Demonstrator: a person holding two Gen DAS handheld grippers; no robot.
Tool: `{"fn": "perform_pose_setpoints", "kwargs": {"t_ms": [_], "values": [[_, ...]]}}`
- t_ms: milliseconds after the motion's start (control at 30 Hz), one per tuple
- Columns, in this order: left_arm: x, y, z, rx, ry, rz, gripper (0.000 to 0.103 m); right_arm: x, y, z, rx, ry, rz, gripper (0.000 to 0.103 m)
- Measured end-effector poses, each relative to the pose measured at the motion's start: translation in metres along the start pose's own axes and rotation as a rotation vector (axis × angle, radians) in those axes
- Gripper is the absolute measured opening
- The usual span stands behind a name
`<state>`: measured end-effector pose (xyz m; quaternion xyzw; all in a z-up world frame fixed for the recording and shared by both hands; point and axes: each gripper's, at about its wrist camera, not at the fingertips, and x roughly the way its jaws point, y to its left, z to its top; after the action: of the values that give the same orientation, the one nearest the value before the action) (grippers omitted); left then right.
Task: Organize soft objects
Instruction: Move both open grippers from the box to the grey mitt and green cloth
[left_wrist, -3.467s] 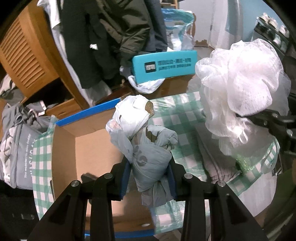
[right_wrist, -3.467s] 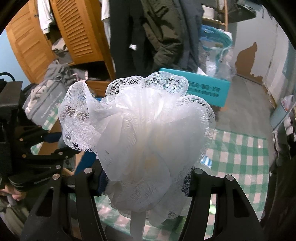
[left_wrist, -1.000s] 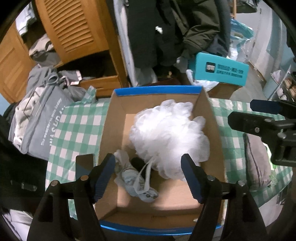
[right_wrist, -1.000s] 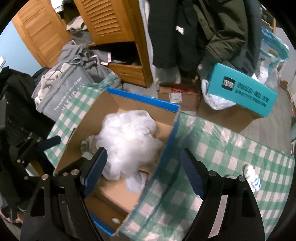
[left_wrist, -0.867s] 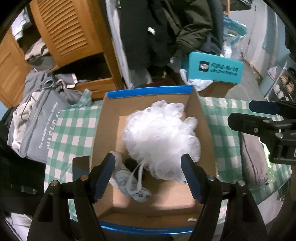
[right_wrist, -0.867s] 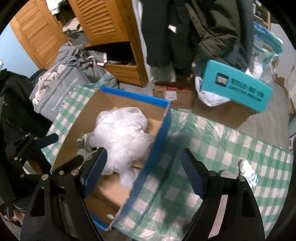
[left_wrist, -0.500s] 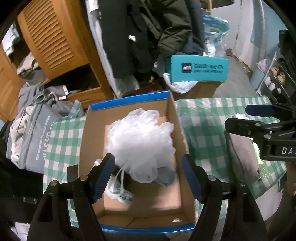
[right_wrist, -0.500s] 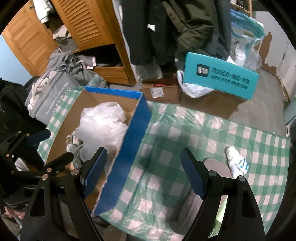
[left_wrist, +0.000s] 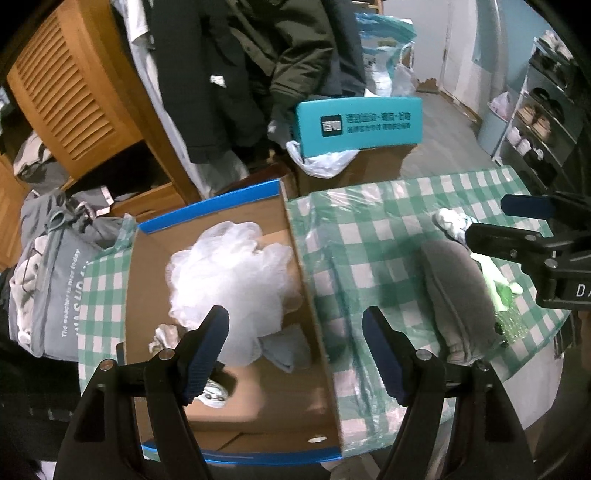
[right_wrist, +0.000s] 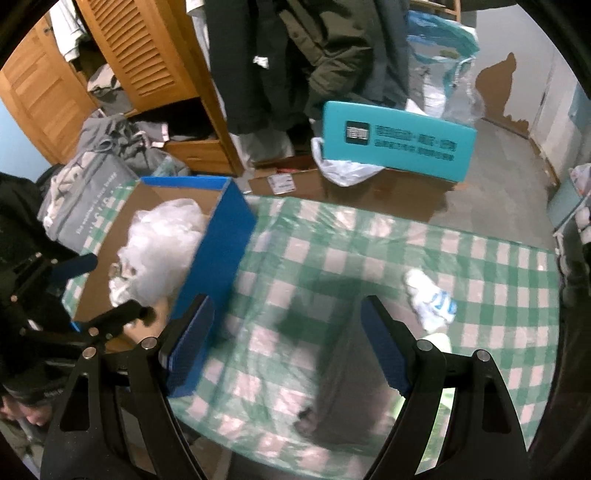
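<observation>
An open cardboard box (left_wrist: 317, 343) with blue outer walls (right_wrist: 218, 254) stands on the left part of a green-checked table (left_wrist: 369, 236). A white mesh bath puff (left_wrist: 229, 273) lies inside it on a tied grey bag (left_wrist: 284, 350) and a white bundle (left_wrist: 162, 334). The puff also shows in the right wrist view (right_wrist: 162, 236). My left gripper (left_wrist: 295, 350) is open and empty above the box's right wall. My right gripper (right_wrist: 284, 336) is open and empty above the table. A folded grey cloth (left_wrist: 458, 295), a white-and-blue sock (right_wrist: 430, 299) and a pale green item (left_wrist: 498, 284) lie on the table.
A teal box (right_wrist: 395, 144) sits on brown cartons behind the table. Dark coats (left_wrist: 258, 66) hang by a wooden wardrobe (left_wrist: 74, 96). A grey bag (left_wrist: 51, 273) stands left of the table. A shoe rack (left_wrist: 546, 110) is at the right.
Both grippers let go of the bag and the puff, which now lie in the box. Since a second ago both have swung right, towards the table with the grey cloth and sock.
</observation>
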<state>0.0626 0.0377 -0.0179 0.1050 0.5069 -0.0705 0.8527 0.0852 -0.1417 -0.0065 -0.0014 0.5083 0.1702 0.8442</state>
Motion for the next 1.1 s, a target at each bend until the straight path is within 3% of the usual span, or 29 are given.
{"fn": "perform_pose_setpoints", "kwargs": {"t_ms": [500,1100], "values": [[0.004,-0.053,0.006,0.080,0.028,-0.037,0.080,-0.028,-0.056,-0.035,0.050,-0.010,-0.066,0.084],[0.032,-0.123,0.002,0.192,0.123,-0.094,0.080,-0.015,-0.116,-0.075,0.124,0.057,-0.124,0.084]]}}
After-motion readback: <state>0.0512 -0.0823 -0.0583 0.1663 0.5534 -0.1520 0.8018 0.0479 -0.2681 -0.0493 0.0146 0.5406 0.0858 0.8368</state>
